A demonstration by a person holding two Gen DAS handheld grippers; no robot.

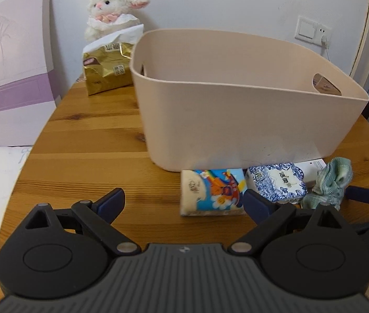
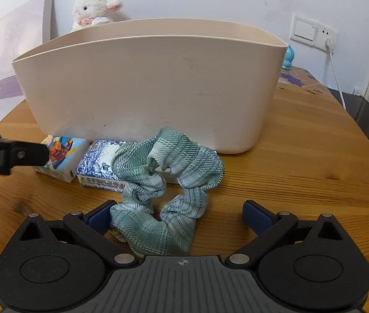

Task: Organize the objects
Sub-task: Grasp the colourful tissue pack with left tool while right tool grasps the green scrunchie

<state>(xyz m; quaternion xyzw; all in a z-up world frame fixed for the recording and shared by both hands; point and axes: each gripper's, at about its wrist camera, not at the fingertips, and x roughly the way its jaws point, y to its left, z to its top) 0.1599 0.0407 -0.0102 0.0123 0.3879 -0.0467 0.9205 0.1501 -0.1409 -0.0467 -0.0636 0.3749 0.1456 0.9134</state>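
Fingers of the left gripper (image 1: 184, 203) stand wide apart and hold nothing in the left wrist view, low over the round wooden table (image 1: 85, 140). Just ahead, near its right finger, lies a small tissue packet printed with a cartoon rainbow (image 1: 214, 191), with a blue-and-white patterned packet (image 1: 279, 182) beside it, both close against the front wall of the tall beige plastic bin (image 1: 236, 109). Nothing shows inside the bin from here.

In the right wrist view the right gripper (image 2: 179, 215) is likewise spread open, straddling the near loop of a green plaid fabric scrunchie (image 2: 168, 182) that lies on the table and overlaps the blue-and-white packet. Its left finger touches the cloth; the right finger is clear.

This looks like the first pick: closing on the scrunchie, then lifting above the bin's high rim before release.
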